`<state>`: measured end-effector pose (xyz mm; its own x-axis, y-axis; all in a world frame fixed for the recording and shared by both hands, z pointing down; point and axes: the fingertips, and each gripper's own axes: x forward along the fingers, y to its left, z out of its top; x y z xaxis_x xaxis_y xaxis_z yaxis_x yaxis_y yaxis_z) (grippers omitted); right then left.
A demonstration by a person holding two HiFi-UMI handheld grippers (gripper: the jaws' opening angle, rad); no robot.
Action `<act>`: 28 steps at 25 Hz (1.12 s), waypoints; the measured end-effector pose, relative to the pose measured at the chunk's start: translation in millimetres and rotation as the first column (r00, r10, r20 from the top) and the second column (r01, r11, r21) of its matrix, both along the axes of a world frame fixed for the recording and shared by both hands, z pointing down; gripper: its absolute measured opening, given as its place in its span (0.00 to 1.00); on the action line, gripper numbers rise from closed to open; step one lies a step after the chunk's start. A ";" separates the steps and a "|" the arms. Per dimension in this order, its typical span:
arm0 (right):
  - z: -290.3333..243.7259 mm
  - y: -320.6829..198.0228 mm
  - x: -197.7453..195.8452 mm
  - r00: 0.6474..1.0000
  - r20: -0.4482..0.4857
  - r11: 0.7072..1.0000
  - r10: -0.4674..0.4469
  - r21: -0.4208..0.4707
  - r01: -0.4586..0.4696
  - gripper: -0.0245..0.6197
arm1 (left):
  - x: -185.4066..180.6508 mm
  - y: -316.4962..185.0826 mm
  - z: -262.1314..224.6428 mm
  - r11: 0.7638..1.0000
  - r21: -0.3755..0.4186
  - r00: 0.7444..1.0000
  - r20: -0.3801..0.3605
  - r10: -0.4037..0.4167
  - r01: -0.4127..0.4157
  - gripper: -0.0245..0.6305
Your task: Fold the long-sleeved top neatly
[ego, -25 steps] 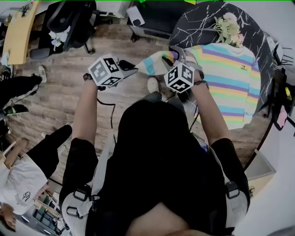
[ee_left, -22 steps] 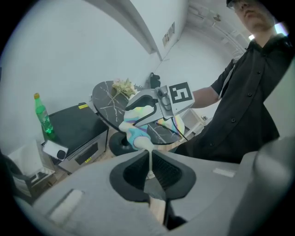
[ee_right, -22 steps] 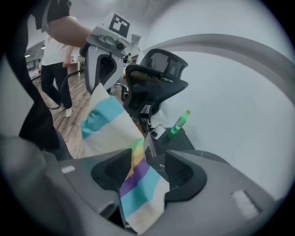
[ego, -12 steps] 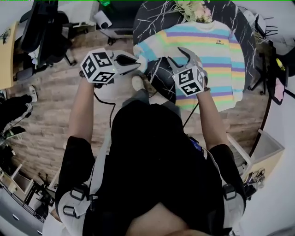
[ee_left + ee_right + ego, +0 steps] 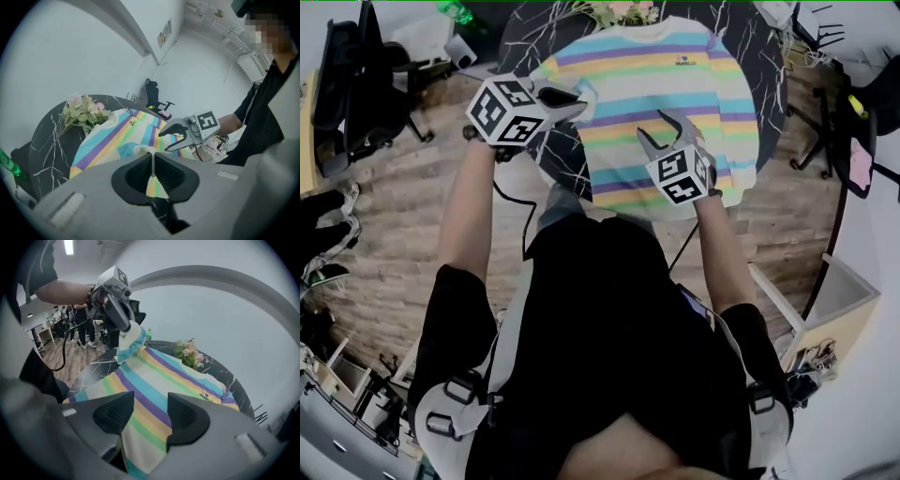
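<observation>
Two grippers work over one garment: the pastel rainbow-striped long-sleeved knit top (image 5: 675, 84) lies flat, front up, on the round black marble-patterned table (image 5: 565, 164). Its long axis runs straight away from the person, hem nearest and collar farthest. The left gripper (image 5: 578, 100) is clenched on the cuff end of the sleeve (image 5: 130, 344) on the person's left side. A thin strip of striped cloth is pinched between its pads and held up off the table, so the body of the top lies ahead of and to the right of those fingers. The right gripper (image 5: 660, 126) stands spread with nothing grasped, hovering above the lower body with the stripes directly under its fingers. The held sleeve probably has to travel across the chest toward the right gripper, which is the nearer one to the fold line. Beyond the collar, well ahead of both sets of fingers, a small bouquet of pale flowers (image 5: 614, 11) rests at the table edge, clear of that path.
</observation>
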<state>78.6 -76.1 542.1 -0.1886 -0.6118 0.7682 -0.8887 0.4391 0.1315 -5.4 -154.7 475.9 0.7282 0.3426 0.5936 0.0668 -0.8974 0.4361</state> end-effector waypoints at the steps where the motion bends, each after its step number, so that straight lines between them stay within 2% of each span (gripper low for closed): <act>1: 1.9 6.8 7.5 1.000 0.006 1.000 -0.002 -0.006 0.002 0.39 | 15.2 3.3 3.4 1.000 0.011 1.000 0.023 0.001 -0.001 0.07; 5: 10.9 32.0 34.9 0.999 0.040 1.000 -0.008 -0.030 0.010 0.39 | 74.6 26.2 13.3 1.000 0.003 0.999 0.045 0.031 -0.031 0.07; 13: 23.9 64.8 92.2 0.996 0.078 0.997 -0.048 -0.061 0.053 0.39 | 166.0 46.7 43.3 0.999 -0.035 0.992 0.128 0.012 -0.008 0.07; 18: 26.2 83.9 125.3 0.996 0.091 0.998 -0.014 -0.067 0.021 0.39 | 201.8 49.0 70.2 0.998 -0.047 0.976 0.217 -0.018 0.029 0.07; 23: 26.9 100.7 154.3 0.994 0.101 0.997 0.045 -0.072 -0.038 0.38 | 227.2 42.7 87.1 0.998 -0.034 0.963 0.265 -0.049 0.060 0.08; 28: 29.8 115.1 176.9 0.988 0.103 0.991 0.112 -0.079 -0.105 0.38 | 252.8 41.8 94.2 0.997 -0.016 0.962 0.265 -0.065 0.071 0.10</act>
<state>255.6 39.1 571.9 -0.2075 -0.5757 0.7909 -0.9389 0.3443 0.0042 247.4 -112.9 570.1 0.5690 0.3149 0.7597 -0.1146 -0.8844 0.4524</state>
